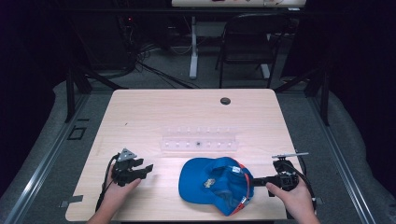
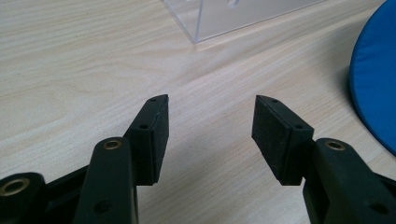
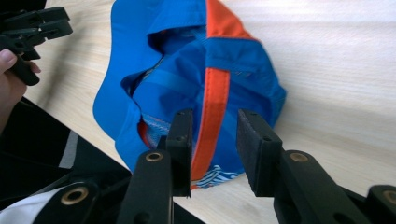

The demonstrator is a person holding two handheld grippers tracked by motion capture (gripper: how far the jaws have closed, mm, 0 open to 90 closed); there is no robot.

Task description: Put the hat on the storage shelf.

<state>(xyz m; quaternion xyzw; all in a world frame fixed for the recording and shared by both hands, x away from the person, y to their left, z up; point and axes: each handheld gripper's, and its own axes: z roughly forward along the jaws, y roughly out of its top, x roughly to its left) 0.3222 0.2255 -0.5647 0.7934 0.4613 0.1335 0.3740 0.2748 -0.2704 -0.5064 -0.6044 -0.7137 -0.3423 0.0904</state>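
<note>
The blue fabric cap with orange trim [image 1: 217,184] lies upside down at the near edge of the light wooden table [image 1: 154,112], between the left gripper [image 1: 145,169] and right gripper [image 1: 254,180] in the high view. The left gripper view shows its jaws gaping over bare wood. In the right gripper view, half-spread jaws straddle the cap's orange band [image 3: 212,116], their pads not pressing it.

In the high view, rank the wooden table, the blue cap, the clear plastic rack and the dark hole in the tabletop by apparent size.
1. Light wooden table
2. Blue cap with orange trim
3. Clear plastic rack, narrower than the cap though about as long
4. Dark round hole
</note>
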